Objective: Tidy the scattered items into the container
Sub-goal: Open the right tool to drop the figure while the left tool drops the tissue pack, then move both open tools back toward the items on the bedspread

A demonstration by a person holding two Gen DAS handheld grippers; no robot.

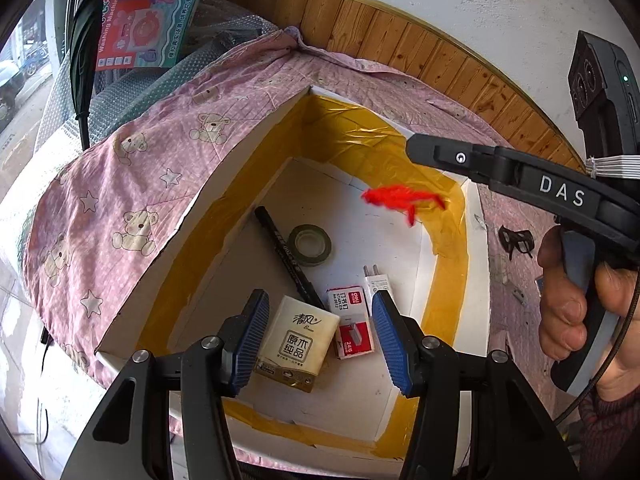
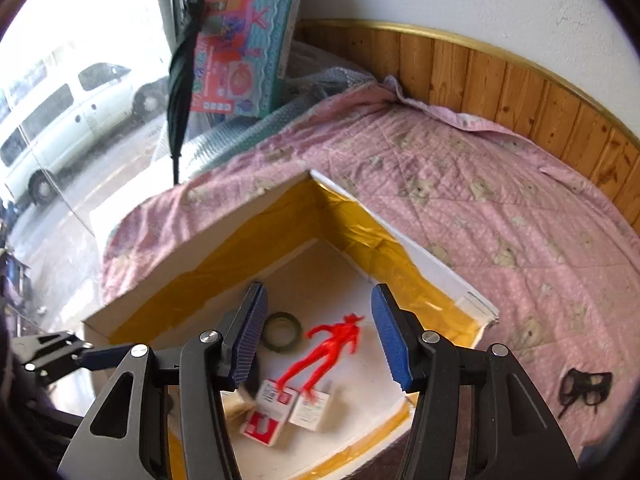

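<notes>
Both hand-held grippers released: left (image 1: pixel 318 338), right (image 2: pixel 320 334) above box (image 1: pixel 200 196). Red figure (image 2: pixel 326 350) mid-air, light, floppy. Glasses (image 2: pixel 586 388) near bed's front edge: fragile, grip bridge.

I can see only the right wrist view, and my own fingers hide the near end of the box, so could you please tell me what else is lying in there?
Observer: A black marker pen lies on the floor of the box, beside the tape roll.
Operator: Thank you. Is anything next to the staples?
Observer: Yes, a tissue pack lies against the staples box.
Operator: And is the left gripper carrying anything?
Observer: No, the left gripper is over the box with its jaws open and nothing between them.
</notes>
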